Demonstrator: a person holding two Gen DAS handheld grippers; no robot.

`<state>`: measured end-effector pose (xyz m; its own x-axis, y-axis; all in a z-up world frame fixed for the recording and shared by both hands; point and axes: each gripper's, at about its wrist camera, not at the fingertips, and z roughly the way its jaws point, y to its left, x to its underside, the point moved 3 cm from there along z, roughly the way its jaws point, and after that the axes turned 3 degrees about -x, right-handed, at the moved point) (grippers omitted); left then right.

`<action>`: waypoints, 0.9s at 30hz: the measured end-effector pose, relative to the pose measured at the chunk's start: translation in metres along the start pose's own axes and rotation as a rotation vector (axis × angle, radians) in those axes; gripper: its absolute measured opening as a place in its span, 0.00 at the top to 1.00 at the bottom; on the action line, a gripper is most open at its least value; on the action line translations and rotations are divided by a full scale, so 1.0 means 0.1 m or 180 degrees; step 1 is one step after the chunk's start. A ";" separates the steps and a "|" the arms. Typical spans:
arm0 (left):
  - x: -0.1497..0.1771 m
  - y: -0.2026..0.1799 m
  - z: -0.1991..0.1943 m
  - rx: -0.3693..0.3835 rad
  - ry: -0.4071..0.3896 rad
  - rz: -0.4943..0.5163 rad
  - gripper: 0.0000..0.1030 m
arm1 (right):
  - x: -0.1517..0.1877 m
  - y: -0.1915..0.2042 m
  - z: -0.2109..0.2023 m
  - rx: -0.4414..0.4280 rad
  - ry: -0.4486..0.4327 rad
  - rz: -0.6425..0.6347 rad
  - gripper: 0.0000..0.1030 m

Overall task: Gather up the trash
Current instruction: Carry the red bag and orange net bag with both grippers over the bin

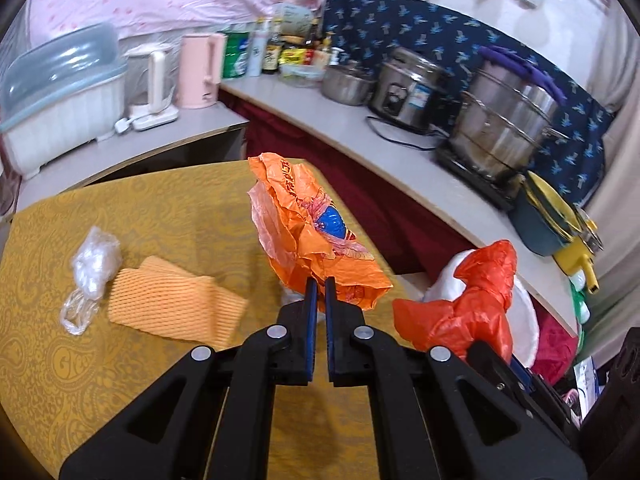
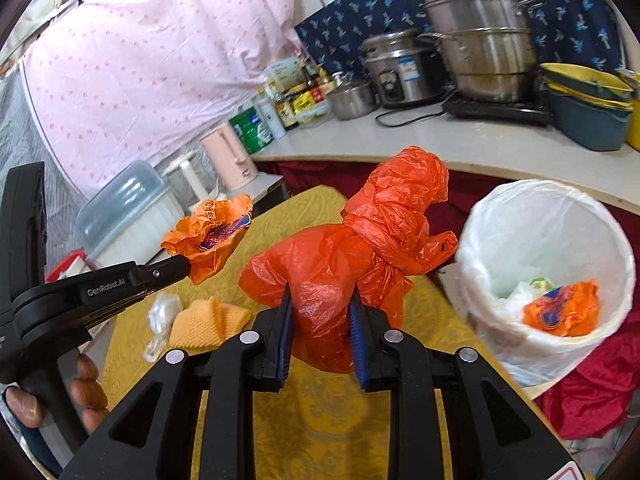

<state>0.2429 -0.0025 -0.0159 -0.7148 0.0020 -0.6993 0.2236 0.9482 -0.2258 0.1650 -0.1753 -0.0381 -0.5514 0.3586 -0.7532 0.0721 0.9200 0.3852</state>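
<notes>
My left gripper (image 1: 319,285) is shut on an orange printed wrapper (image 1: 312,232) and holds it above the yellow table (image 1: 168,208). It also shows in the right wrist view (image 2: 212,232). My right gripper (image 2: 320,300) is shut on a knotted red-orange plastic bag (image 2: 360,256), held above the table's right edge, left of the white lined bin (image 2: 500,344). The bag also shows in the left wrist view (image 1: 472,304). The bin holds an orange wrapper (image 2: 564,312) and other scraps. A crumpled clear plastic (image 1: 92,272) and an orange foam net (image 1: 172,304) lie on the table.
A grey counter (image 1: 392,160) behind the table carries steel pots (image 1: 500,128), a rice cooker (image 1: 408,88), bottles, a pink jug (image 1: 200,72) and a dish box (image 1: 60,104). A red cloth (image 2: 592,392) lies below the bin.
</notes>
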 end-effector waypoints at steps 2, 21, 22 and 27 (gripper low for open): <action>0.02 -0.17 -0.03 0.0048 -0.0005 0.0063 0.97 | -0.03 -0.09 -0.10 0.0041 -0.0054 0.0032 0.78; 0.37 -1.65 0.15 0.0537 0.0201 0.0675 0.97 | -0.13 -1.35 -0.76 0.0506 -0.0360 0.0521 0.78; 0.39 -1.72 0.19 0.0555 0.0222 0.0699 0.97 | -0.13 -1.39 -0.77 0.0522 -0.0363 0.0540 0.78; 0.48 -2.03 0.39 0.0643 0.0346 0.0837 0.96 | -0.11 -1.68 -0.75 0.0605 -0.0355 0.0636 0.78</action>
<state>0.1889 -0.2071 -0.0305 -0.6794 0.2820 -0.6774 0.5283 0.8287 -0.1848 0.0966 -0.3459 -0.0542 -0.4166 0.5412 -0.7304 0.3302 0.8387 0.4331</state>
